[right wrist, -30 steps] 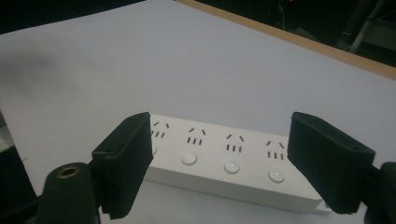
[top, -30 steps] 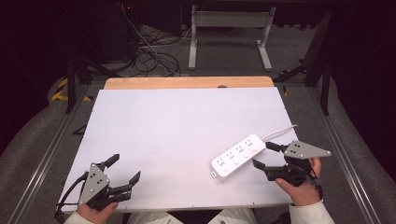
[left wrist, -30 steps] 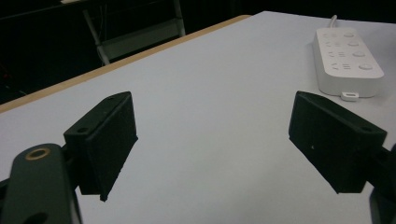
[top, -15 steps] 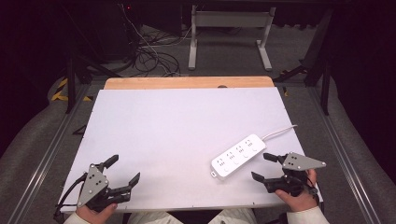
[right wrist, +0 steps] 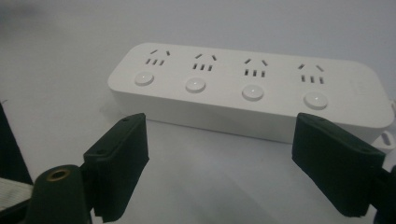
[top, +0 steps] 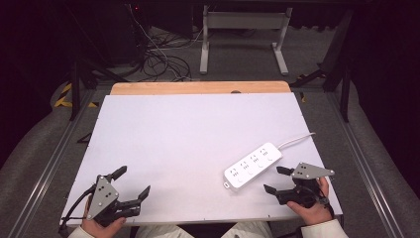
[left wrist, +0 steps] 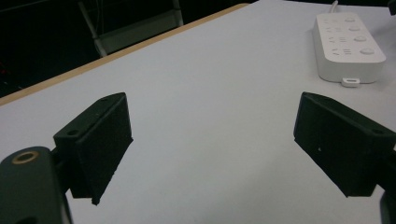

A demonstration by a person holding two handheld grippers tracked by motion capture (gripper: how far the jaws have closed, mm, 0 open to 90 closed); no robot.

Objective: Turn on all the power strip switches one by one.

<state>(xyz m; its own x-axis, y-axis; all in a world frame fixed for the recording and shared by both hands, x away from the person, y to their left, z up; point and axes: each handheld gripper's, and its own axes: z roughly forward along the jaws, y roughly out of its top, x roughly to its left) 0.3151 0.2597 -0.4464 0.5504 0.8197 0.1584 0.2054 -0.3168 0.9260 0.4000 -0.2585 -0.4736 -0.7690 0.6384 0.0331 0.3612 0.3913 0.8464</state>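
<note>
- Power strip (top: pixel 252 166) lies flat on the white table (top: pixel 188 139) at about 4 o'clock, its cord (top: pixel 297 140) trailing toward 2 o'clock.
- Right gripper (top: pixel 276 179) sits just beside it, fingers wide, holding nothing.
- Left gripper (top: pixel 132 182) rests at 7 o'clock, fingers wide too.
- Risk: a grip across the smooth long casing may slip, or the strip may swivel and drag on its cord.

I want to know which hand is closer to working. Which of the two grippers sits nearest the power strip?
The right gripper: its open jaws face the white power strip just ahead. The left gripper, also open, sits at the table's opposite near corner.
</note>
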